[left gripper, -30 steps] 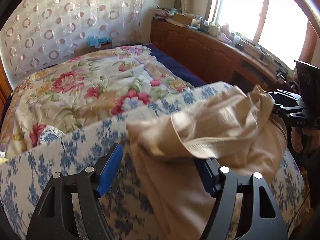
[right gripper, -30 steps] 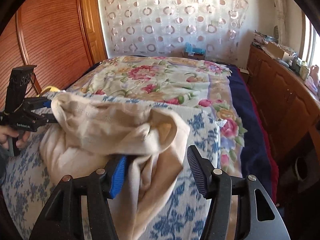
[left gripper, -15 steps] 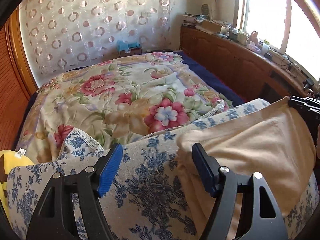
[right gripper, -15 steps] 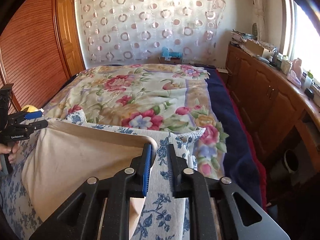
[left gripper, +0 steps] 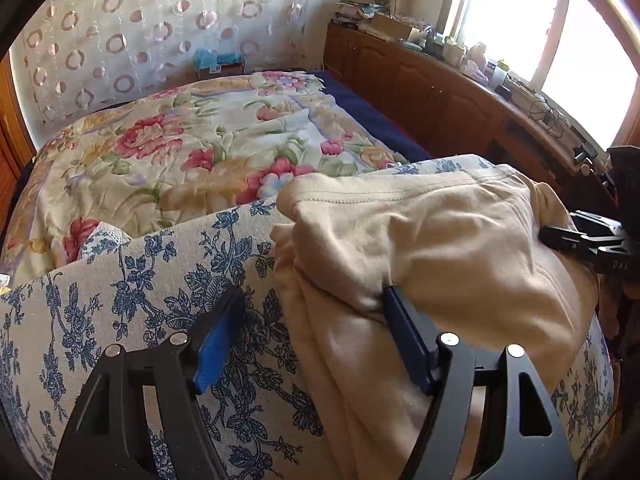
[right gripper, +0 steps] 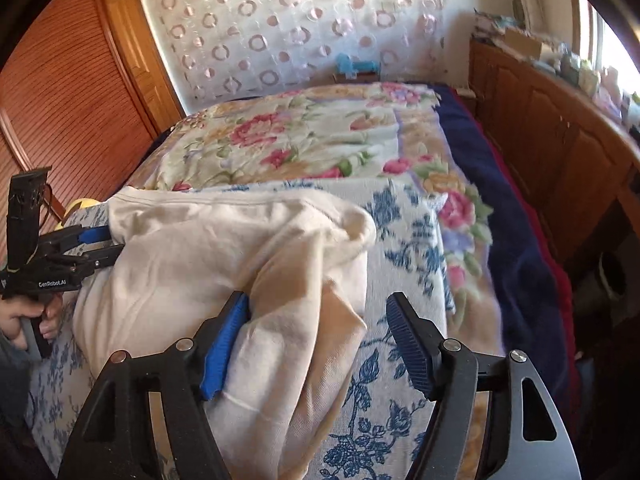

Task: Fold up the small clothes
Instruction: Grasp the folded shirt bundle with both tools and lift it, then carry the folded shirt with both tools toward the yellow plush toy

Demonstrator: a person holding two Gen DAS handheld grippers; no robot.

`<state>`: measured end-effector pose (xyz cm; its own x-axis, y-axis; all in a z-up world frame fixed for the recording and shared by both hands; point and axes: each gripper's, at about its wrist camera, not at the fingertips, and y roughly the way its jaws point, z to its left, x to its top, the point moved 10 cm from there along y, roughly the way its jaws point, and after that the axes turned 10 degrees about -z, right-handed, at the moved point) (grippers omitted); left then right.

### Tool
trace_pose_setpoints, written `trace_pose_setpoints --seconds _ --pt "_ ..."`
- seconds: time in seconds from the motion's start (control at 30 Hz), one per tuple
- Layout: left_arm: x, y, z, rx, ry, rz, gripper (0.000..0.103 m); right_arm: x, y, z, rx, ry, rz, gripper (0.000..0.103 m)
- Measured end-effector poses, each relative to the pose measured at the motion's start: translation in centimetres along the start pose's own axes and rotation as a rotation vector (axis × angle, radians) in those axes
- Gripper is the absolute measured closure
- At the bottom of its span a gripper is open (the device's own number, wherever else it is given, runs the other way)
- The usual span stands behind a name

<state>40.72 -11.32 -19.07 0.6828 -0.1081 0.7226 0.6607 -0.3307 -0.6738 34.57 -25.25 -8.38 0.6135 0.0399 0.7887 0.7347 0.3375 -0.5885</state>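
Left gripper [left gripper: 312, 340]: jaws standing spread, pinching nothing; its right pad is tucked under a fold of the beige garment [left gripper: 420, 248], its left pad hanging over the blue-flowered cloth [left gripper: 140, 280].
Right gripper [right gripper: 316, 340]: jaws likewise gaping wide; its left pad is pressing against the garment's rumpled side, its right pad sitting over bare cloth.
Garment: lying bunched on the blue-flowered cloth, hemmed edge facing the floral bedspread [left gripper: 180, 148].
Open room: bare cloth lying left of the garment in the left view, right of it in the right view.
Right view only: the person's left hand [right gripper: 28, 316] gripping the handle; wooden wardrobe doors [right gripper: 60, 92].
Left view only: bright window [left gripper: 540, 32]; the right gripper's tips at the garment's far side, contact possibly hidden.
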Motion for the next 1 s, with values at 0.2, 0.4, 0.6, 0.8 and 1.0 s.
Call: trace_pose_setpoints --seconds 0.2,0.4,0.6,0.8,1.0 --pt "-0.2 -0.1 -1.2 -0.095 -0.041 0.007 0.066 0.5 0.7 0.2 0.061 0.022 0.002 0.035" --pt "0.4 -1.0 -1.9 -0.148 -0.082 -0.019 0.089 0.3 1.5 1.7 0.120 -0.055 0.006 0.081" --pt "2.3 -6.0 -2.5 -0.173 -0.089 -0.142 0.091 2.7 0.1 2.0 0.135 -0.114 -0.091 0.084" --pt "3.3 -12.7 -0.4 -0.130 -0.094 -0.275 0.091 6.1 -1.1 6.0 0.190 -0.214 -0.173 0.085" --pt "1.5 -19.6 6.7 0.014 -0.159 -0.374 0.091 8.3 1.4 13.3 0.302 -0.346 -0.192 0.085"
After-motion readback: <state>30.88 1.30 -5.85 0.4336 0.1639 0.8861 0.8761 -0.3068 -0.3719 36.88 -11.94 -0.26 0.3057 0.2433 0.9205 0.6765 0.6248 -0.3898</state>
